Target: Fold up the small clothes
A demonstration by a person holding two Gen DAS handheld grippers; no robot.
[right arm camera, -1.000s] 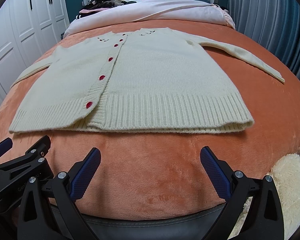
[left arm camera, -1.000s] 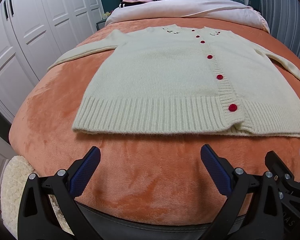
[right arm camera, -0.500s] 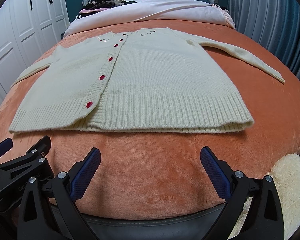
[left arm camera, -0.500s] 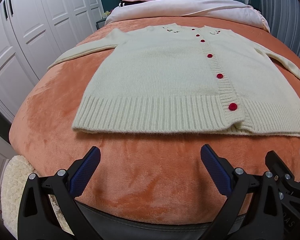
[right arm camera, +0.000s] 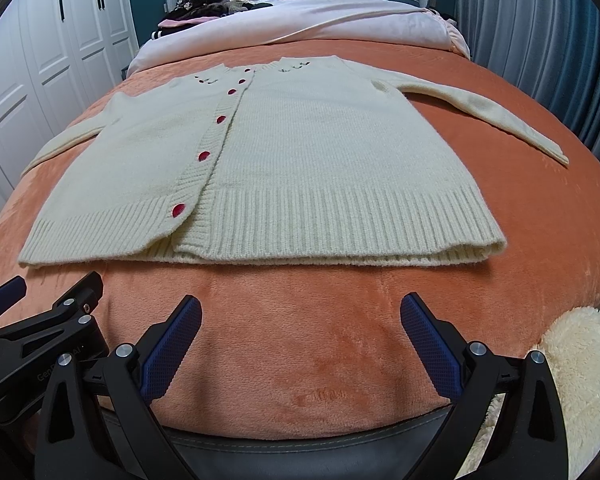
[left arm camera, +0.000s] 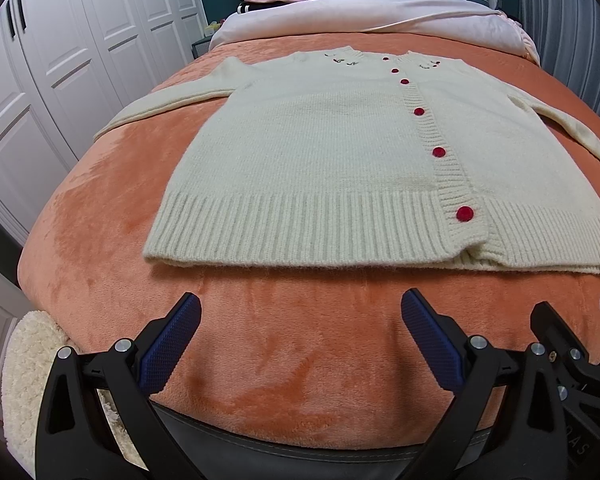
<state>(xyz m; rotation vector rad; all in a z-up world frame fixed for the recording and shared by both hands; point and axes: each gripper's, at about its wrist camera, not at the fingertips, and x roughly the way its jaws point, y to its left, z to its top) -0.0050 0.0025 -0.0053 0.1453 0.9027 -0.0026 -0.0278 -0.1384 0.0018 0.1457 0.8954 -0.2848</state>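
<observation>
cardigan flat on orange blanket | left gripper spread wide, empty, short of hem

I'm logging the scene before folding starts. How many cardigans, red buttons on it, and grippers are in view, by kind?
cream cardigan: 1
red buttons: 6
Grippers: 2, the left gripper and the right gripper, both open and short of the hem
Total: 9
</observation>
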